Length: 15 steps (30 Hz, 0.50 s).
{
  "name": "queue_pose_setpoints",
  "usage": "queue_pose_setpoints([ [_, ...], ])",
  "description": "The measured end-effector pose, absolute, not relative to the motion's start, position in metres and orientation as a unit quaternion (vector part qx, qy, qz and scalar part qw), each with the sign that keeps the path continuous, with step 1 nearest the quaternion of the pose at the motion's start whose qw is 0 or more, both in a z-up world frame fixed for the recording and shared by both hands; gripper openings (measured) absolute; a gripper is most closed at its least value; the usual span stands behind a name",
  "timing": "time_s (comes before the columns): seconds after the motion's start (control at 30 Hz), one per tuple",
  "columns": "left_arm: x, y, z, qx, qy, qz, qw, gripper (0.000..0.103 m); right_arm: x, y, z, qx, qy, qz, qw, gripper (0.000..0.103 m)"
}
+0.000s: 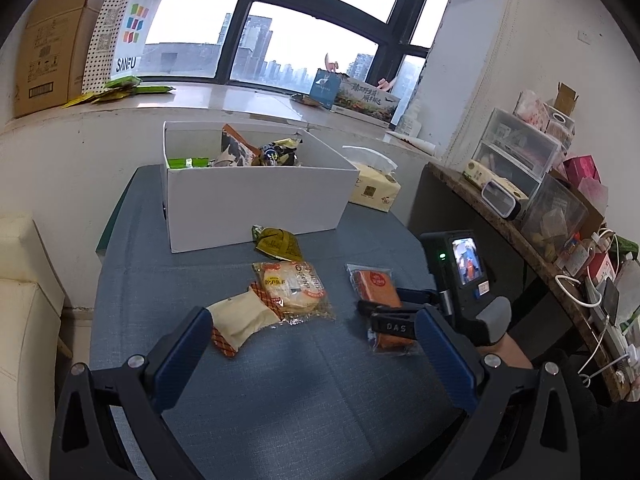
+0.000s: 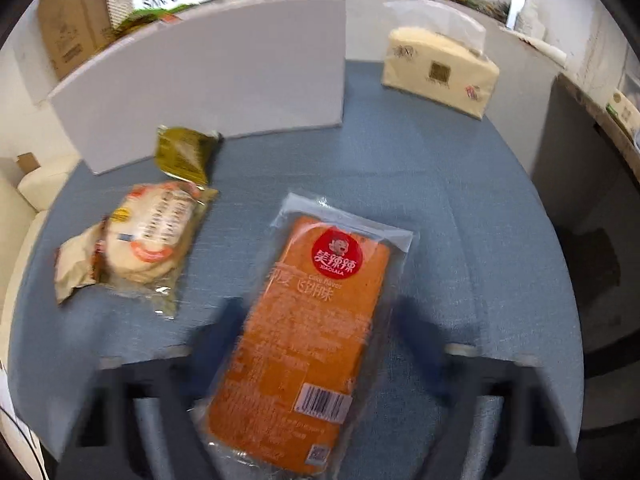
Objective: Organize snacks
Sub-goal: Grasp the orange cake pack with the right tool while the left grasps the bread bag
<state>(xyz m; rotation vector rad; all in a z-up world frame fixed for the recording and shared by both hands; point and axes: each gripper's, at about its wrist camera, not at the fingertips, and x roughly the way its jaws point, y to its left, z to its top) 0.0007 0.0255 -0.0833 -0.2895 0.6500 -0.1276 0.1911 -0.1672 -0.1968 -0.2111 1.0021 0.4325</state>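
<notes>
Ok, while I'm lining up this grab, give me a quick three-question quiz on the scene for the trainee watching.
1. True or false: the left gripper is holding a snack.
2. Which packet lies between the fingers of the right gripper? A) round cake packet B) orange packet C) green packet
3. In the left wrist view, what stands on the table just right of the white box?

Key: 1 false, it is open and holds nothing. 2 B. 3 the tissue pack.
</notes>
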Motion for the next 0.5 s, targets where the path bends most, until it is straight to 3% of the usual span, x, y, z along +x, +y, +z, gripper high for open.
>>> queue_pose_setpoints([
  [0.1,0.003,0.025,-0.085,-0.141,0.322,-0.061,0.934,0.103,0.181,-0.169,-0.190,-0.092,0.465,0.247,0.845,0.062],
  [0.5,0.069,0.033,-0.150,-0.081,0.400,-0.058,0.911,0.103,0.158,-0.221,-0.131,0.008,0.389,0.295,0.873,0.061],
])
